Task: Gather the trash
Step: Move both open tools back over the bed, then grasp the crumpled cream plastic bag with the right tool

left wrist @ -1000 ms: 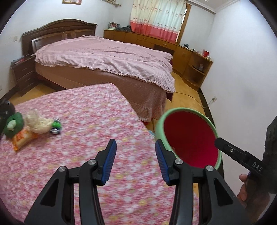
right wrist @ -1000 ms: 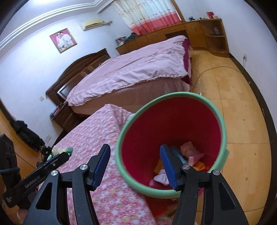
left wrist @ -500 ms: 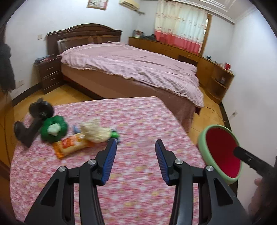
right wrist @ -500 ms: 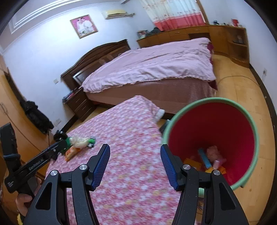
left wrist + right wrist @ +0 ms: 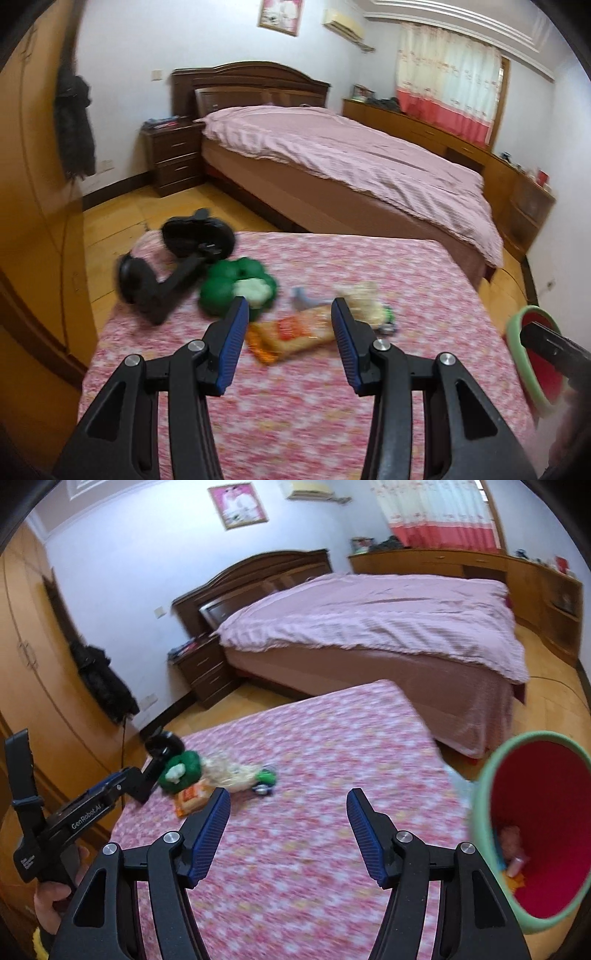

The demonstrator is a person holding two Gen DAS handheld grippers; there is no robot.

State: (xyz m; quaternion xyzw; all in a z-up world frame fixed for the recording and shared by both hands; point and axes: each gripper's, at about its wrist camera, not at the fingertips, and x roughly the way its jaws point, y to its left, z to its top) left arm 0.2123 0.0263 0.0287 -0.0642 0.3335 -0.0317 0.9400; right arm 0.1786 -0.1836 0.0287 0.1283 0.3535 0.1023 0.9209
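An orange snack packet (image 5: 291,334) lies on the pink flowered table (image 5: 295,406), with a pale crumpled bag (image 5: 364,301) and a green plush piece (image 5: 236,286) beside it. My left gripper (image 5: 288,349) is open and empty, just short of the packet. My right gripper (image 5: 288,834) is open and empty over the table's middle. The packet (image 5: 190,797), pale bag (image 5: 229,771) and green plush (image 5: 181,768) show far left in the right wrist view. A red bin with a green rim (image 5: 535,830) at the table's right holds several bits of trash.
A black clamp stand (image 5: 173,266) sits at the table's far left corner. A small green and blue toy (image 5: 264,777) lies by the pale bag. A large bed (image 5: 351,166) with a pink cover stands beyond the table. Wooden wardrobe doors (image 5: 26,664) stand at left.
Both grippers have swung left, away from the bin. The trash pile now sits just in front of my left gripper. The bin has slid to the right edge of both views.
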